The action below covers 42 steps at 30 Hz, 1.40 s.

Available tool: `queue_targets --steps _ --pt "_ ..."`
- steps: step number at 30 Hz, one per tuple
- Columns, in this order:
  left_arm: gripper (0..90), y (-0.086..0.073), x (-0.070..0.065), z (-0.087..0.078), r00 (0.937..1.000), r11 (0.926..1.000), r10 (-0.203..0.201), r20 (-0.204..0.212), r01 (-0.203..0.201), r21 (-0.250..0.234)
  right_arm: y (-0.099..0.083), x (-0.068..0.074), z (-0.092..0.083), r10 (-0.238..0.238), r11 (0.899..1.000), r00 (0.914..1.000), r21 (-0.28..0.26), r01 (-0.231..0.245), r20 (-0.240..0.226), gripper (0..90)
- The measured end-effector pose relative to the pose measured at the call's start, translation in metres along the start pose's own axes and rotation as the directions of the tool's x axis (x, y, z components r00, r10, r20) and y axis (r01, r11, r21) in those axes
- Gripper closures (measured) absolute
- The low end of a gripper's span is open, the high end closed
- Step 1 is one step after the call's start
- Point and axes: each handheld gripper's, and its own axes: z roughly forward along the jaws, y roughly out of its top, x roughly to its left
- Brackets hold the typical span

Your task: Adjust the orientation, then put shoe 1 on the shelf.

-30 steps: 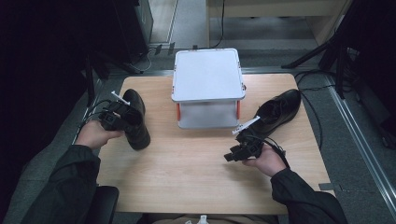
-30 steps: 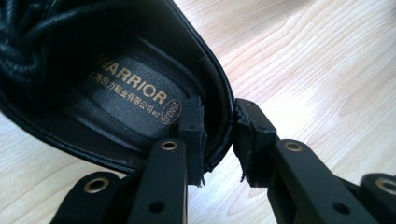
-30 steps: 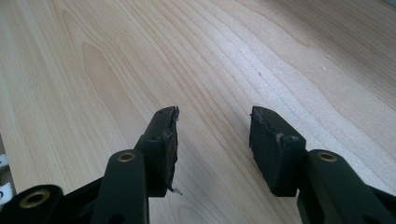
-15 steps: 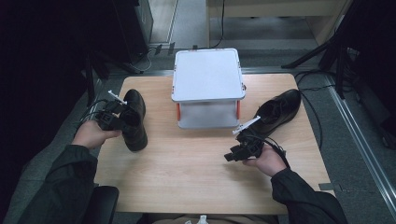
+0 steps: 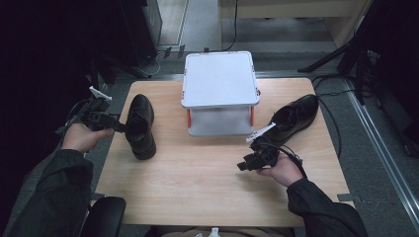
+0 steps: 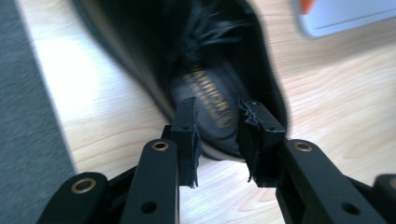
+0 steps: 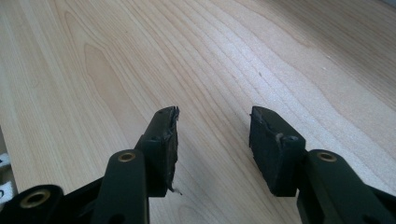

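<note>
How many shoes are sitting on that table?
2. One black leather shoe lies near the table's left edge, right at the left gripper. The other black shoe lies at the right, beside the white box. Nothing seems hidden.

The near half of the worktop [image 5: 197,192] lies bare, so you can sweep either hand across it freely. Further back the white two-tier stand [image 5: 219,98] blocks the middle (its lower shelf opens toward you). The left shoe [image 5: 139,127] stands just beside your left gripper [image 5: 118,127], a bare lane between shoe and stand. The right shoe [image 5: 292,117] lies close to the stand's right side, leaving a narrow gap.
</note>
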Motion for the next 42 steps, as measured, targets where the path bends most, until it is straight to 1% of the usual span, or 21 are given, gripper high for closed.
queue_targets --steps 1,4,6,9,12,14,16,19,21,23,25,27,29,30,31,34,35,36,37,38,42 --pt "67.8 0.000 0.001 0.002 0.9999 0.9999 -0.009 -0.011 0.009 0.005 0.000 0.000 0.000 0.001 1.000 1.0000 0.001 -0.001 -0.001 53.1" --pt "67.8 -0.001 0.005 0.010 0.9995 0.9996 -0.022 -0.021 0.022 0.017 0.000 0.000 0.000 -0.001 1.000 1.0000 0.002 0.001 0.000 53.1" --pt "67.3 -0.001 0.006 0.016 0.9993 0.9992 -0.034 -0.013 0.034 0.023 0.000 0.000 0.000 -0.002 1.000 1.0000 0.003 0.002 0.001 53.1" --pt "67.2 0.001 0.008 0.024 0.9981 0.9978 -0.058 -0.021 0.059 0.030 0.000 0.000 0.001 -0.002 1.000 1.0000 0.006 0.002 0.000 53.1" --pt "67.8 0.005 0.013 0.033 0.9933 0.9929 -0.113 -0.027 0.114 0.034 0.000 0.000 0.001 -0.002 1.000 1.0000 0.010 0.002 0.001 53.1" --pt "68.5 0.009 0.015 0.037 0.9896 0.9890 -0.140 -0.032 0.142 0.043 0.000 0.000 0.002 -0.005 1.000 1.0000 0.011 0.005 -0.001 53.1" --pt "68.0 0.012 0.017 0.042 0.9856 0.9848 -0.165 -0.035 0.167 0.049 0.000 0.001 0.002 -0.004 1.000 1.0000 0.013 0.004 0.001 53.1" --pt "67.6 0.014 0.020 0.047 0.9817 0.9806 -0.187 -0.036 0.189 0.054 0.000 0.001 0.002 -0.008 1.000 1.0000 0.011 0.008 0.001 53.1" --pt "67.5 0.016 0.022 0.049 0.9761 0.9746 -0.214 -0.035 0.216 0.059 0.000 0.001 0.002 -0.010 1.000 1.0000 0.012 0.010 0.001 53.0" --pt "68.0 0.018 0.022 0.052 0.9742 0.9723 -0.221 -0.047 0.224 0.068 0.000 0.001 0.003 -0.009 1.000 1.0000 0.013 0.009 0.000 53.0" --pt "69.1 0.021 0.020 0.055 0.9703 0.9687 -0.232 -0.067 0.237 0.074 0.000 0.001 0.003 -0.012 1.000 0.9999 0.014 0.012 0.001 53.0" --pt "71.0 0.022 0.019 0.056 0.9708 0.9690 -0.227 -0.078 0.233 0.081 0.000 0.002 0.003 -0.014 1.000 0.9999 0.013 0.014 -0.001 53.1" --pt "72.1 0.023 0.019 0.056 0.9725 0.9706 -0.220 -0.078 0.226 0.083 0.000 0.002 0.003 -0.015 1.000 0.9999 0.012 0.015 -0.002 53.3" --pt "72.9 0.023 0.020 0.056 0.9726 0.9705 -0.220 -0.075 0.226 0.084 0.000 0.001 0.003 -0.014 1.000 0.9999 0.013 0.014 -0.002 53.4" --pt "73.5 0.023 0.020 0.055 0.9712 0.9684 -0.227 -0.071 0.233 0.089 0.000 0.001 0.003 -0.013 1.000 0.9999 0.014 0.013 -0.001 53.4" --pt "75.5 0.024 0.023 0.055 0.9646 0.9608 -0.257 -0.058 0.262 0.091 0.000 0.001 0.003 -0.013 1.000 0.9999 0.016 0.013 -0.001 53.6" --pt "75.9 0.025 0.024 0.054 0.9637 0.9594 -0.260 -0.061 0.265 0.096 0.001 0.001 0.003 -0.013 1.000 0.9999 0.014 0.013 -0.001 53.7" --pt "76.9 0.026 0.024 0.054 0.9581 0.9542 -0.279 -0.064 0.284 0.093 0.001 0.002 0.003 -0.011 1.000 0.9999 0.010 0.011 -0.003 53.9" --pt "78.3 0.026 0.026 0.052 0.9559 0.9517 -0.286 -0.068 0.291 0.097 0.001 0.002 0.003 -0.012 1.000 0.9999 0.009 0.012 -0.003 54.0" --pt "79.8 0.027 0.028 0.051 0.9536 0.9488 -0.295 -0.061 0.300 0.100 0.001 0.001 0.003 -0.013 1.000 0.9999 0.012 0.013 -0.002 54.0" --pt "83.3 0.028 0.033 0.048 0.9422 0.9379 -0.330 -0.059 0.334 0.094 0.001 0.000 0.002 -0.015 1.000 0.9999 0.010 0.015 -0.001 54.4"
